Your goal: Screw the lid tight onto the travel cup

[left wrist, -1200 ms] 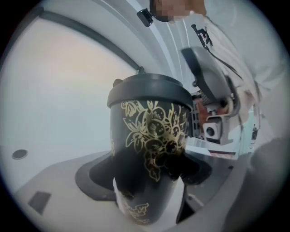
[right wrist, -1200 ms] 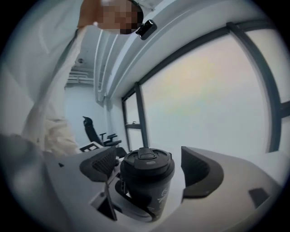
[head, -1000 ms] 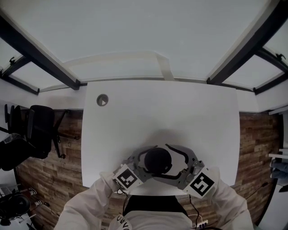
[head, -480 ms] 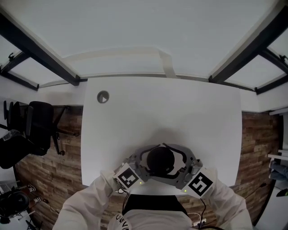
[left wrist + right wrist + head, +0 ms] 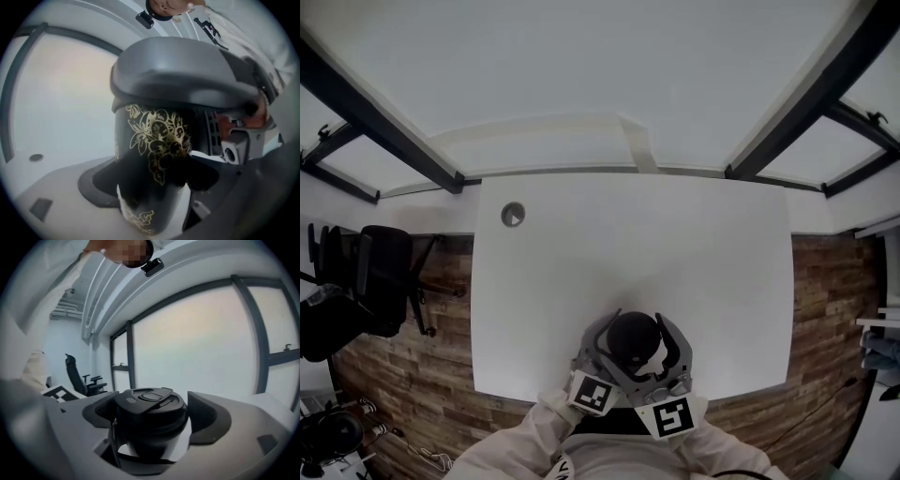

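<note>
Clenches the right gripper (image 5: 152, 417) on the lid (image 5: 150, 401), square between its jaws; pinches the cup (image 5: 150, 140) lower down with the left gripper (image 5: 154, 185), on the patterned wall. Holds both over the table (image 5: 628, 244), just ahead of its near edge. Probably risks cross-threading by turning with the lid tilted, and risks spinning the whole cup instead of tightening by slackening the left grip on that glossy wall. Leaves little swing close in, with the two grippers stacked close together. Offers plenty of bare top beyond the jaws, none behind them.
</note>
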Tool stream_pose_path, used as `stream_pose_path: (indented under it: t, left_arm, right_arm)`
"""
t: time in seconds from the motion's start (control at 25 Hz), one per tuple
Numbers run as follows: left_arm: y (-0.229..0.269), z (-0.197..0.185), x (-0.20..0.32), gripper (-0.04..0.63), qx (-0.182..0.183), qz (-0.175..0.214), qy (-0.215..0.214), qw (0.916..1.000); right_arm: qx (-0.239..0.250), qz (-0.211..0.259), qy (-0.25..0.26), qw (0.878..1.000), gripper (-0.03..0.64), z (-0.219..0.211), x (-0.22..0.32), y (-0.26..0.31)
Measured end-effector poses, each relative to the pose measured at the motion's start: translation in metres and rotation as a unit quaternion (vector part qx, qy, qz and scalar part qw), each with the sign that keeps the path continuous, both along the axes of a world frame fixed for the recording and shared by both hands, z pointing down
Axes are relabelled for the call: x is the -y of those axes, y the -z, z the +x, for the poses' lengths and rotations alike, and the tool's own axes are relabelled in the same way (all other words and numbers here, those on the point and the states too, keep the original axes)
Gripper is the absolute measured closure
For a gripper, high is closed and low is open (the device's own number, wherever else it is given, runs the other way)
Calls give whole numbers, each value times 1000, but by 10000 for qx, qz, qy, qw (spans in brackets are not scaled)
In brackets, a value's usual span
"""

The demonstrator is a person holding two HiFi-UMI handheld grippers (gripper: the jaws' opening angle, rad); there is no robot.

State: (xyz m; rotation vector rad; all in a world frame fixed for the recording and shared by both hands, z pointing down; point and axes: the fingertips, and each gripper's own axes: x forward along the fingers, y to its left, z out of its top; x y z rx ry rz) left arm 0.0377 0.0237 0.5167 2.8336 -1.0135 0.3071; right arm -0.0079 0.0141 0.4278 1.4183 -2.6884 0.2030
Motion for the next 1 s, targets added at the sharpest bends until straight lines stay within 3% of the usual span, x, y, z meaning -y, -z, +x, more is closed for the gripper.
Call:
stream_pose_path:
  t: [0.08,0.16,0.32,0.44,0.56,0.84,0.92,1.0]
  left_arm:
    - [1,0,1,190,-33,65,109,9999]
    - [1,0,0,190,-46,79,-22,10000]
    - [2,1,-4,190,-100,18,-662,9978]
    - [2,-3,-1,190,-346,-214,-991,9942]
    - [3,-3,-1,189,-432,-347,-1393,9887]
    - [-2,3,-7,190,-191,-434,-2575,9651]
    - [-3,2,-6,190,-152,-459,-2667,9626]
    - [-5,1,-7,190,-107,-463,-2633,9635]
  right_arm:
    - [-96,-107,-272,9995,186,2,-2,-5]
    - [-128,-228,-161,9995,186,0,-4,-8]
    - [316,-540,699,9956,186,0,-10,2]
    - [296,-563,1449,9874,186,5,-14,16]
    - [132,-728,2353,9691,186,9,-17,15]
    - [-416,-1015,4234,8993,184,1,-12,-16]
    - [-491,-1049,4379,8915,186,-2,-13,-22]
    - [-513,-1000,4329,8944,186,-3,-15,-24]
